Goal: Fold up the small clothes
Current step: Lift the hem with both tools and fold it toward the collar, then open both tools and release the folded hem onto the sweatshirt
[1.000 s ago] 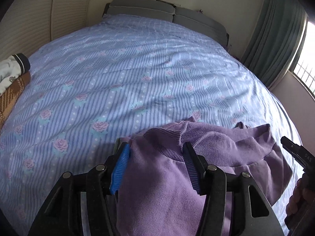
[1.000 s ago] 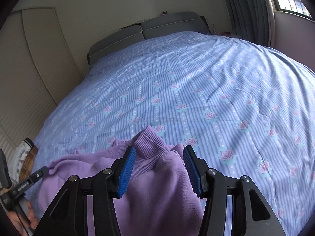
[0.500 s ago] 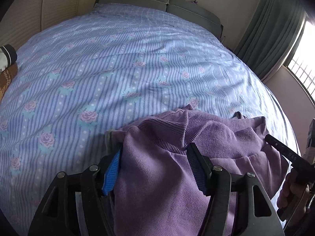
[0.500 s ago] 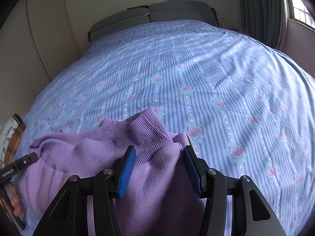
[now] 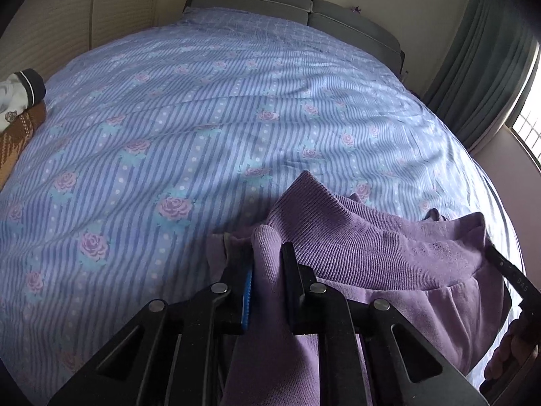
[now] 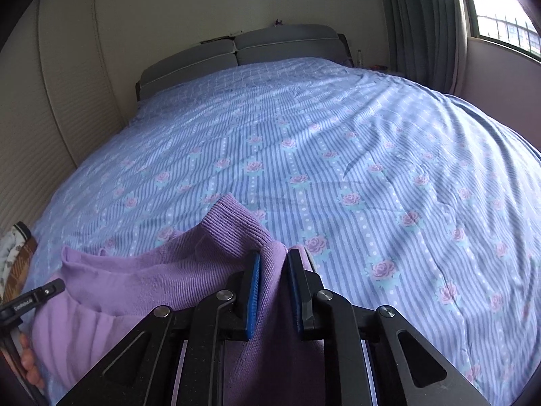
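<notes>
A small purple garment [image 5: 382, 257] with a ribbed band lies at the near edge of the bed. My left gripper [image 5: 267, 257] has its jaws closing tight on a fold of the purple cloth, which bulges up between the pads. In the right wrist view the same purple garment [image 6: 142, 291] spreads to the left, and my right gripper [image 6: 274, 264] is likewise closing its jaws on a pinch of the fabric beside the ribbed band. Each view catches the other gripper and a hand at its edge.
The bed [image 5: 203, 108] wears a blue striped cover with pink roses and runs back to a grey headboard [image 6: 243, 50]. Folded clothes [image 5: 17, 108], brown and white, sit at the left edge. Green curtains [image 6: 419, 23] and a window stand to the right.
Both grippers' jaws have closed from wide apart onto the purple cloth. The left gripper has sunk slightly toward the bed.
</notes>
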Motion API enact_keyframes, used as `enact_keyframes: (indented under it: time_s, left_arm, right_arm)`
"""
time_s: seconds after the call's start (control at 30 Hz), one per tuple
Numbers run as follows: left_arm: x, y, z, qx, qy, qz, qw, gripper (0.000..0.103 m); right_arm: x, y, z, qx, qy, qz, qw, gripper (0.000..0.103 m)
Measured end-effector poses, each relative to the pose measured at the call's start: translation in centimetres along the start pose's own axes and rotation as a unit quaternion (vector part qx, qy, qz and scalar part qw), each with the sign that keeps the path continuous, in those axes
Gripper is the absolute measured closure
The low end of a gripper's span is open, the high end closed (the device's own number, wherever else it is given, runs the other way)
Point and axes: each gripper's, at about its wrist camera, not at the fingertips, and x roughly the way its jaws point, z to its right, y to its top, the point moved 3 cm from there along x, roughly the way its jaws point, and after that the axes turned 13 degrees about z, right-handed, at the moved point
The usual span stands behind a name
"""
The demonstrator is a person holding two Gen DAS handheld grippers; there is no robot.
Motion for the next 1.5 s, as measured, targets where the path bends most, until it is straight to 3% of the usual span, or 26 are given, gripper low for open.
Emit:
enact_keyframes:
  time_s: [0.07, 0.27, 0.33, 0.43, 0.5, 0.6, 0.77, 0.87, 0.97, 1.0, 1.2, 1.33, 1.4, 1.5]
  left_arm:
    - [0.3, -0.1, -0.1, -0.002, 0.002, 0.0, 1.0, 0.087]
    - [-2.0, 0.1, 0.9, 0.017, -0.006, 0.023, 0.9996, 0.086]
    - [-3.3, 0.1, 1.5, 0.032, -0.014, 0.035, 0.9988, 0.086]
    - [-5.0, -0.1, 2.1, 0.045, -0.023, 0.048, 0.9975, 0.084]
    - [-6.1, -0.5, 2.3, 0.048, -0.028, 0.054, 0.997, 0.076]
    - [-6.7, -1.5, 2.2, 0.051, -0.03, 0.049, 0.997, 0.069]
    - [-6.3, -3.3, 0.4, 0.026, -0.015, 0.027, 0.9992, 0.068]
    - [-5.6, -4.2, -0.6, 0.012, -0.007, 0.014, 0.9998, 0.067]
    - [-5.4, -4.5, -0.6, 0.034, 0.019, 0.027, 0.9989, 0.065]
    - [-5.4, -4.7, -0.6, 0.041, 0.029, 0.029, 0.9983, 0.06]
    - [-5.9, -4.8, -1.2, 0.02, 0.027, 0.03, 0.999, 0.058]
    - [-7.6, -4.9, -0.2, 0.035, 0.022, 0.037, 0.9985, 0.056]
    - [-8.4, -5.1, 0.8, 0.057, 0.019, 0.036, 0.9976, 0.049]
    - [-10.2, -5.5, 2.1, 0.078, 0.013, 0.049, 0.9957, 0.046]
  right_arm:
    - [0.9, -0.8, 0.4, 0.001, -0.009, -0.019, 1.0, 0.086]
    - [0.2, -1.2, 0.3, -0.007, -0.016, -0.012, 1.0, 0.085]
    - [-0.6, -0.9, 0.2, -0.005, -0.015, -0.003, 1.0, 0.076]
    - [-2.2, -0.5, -0.3, -0.006, -0.005, 0.011, 1.0, 0.072]
    - [-3.5, -0.5, -1.0, -0.009, 0.006, 0.02, 1.0, 0.066]
    - [-5.5, -1.1, -2.3, -0.033, 0.014, 0.034, 0.999, 0.049]
    - [-7.1, -2.8, -3.9, -0.087, 0.019, 0.032, 0.996, 0.044]
    - [-6.2, -4.2, -3.8, -0.109, 0.0, 0.001, 0.994, 0.044]
    - [-4.6, -5.5, -2.4, -0.09, -0.021, -0.042, 0.995, 0.044]
    - [-4.4, -5.8, -1.9, -0.081, -0.019, -0.048, 0.995, 0.044]
    - [-4.8, -5.7, -2.0, -0.089, -0.024, -0.051, 0.994, 0.044]
    - [-7.0, -4.8, -1.7, -0.05, -0.001, -0.035, 0.998, 0.044]
    - [-8.2, -4.6, -1.3, -0.027, 0.006, -0.027, 0.999, 0.044]
    - [-9.6, -4.7, 0.2, 0.023, 0.015, -0.026, 0.999, 0.04]
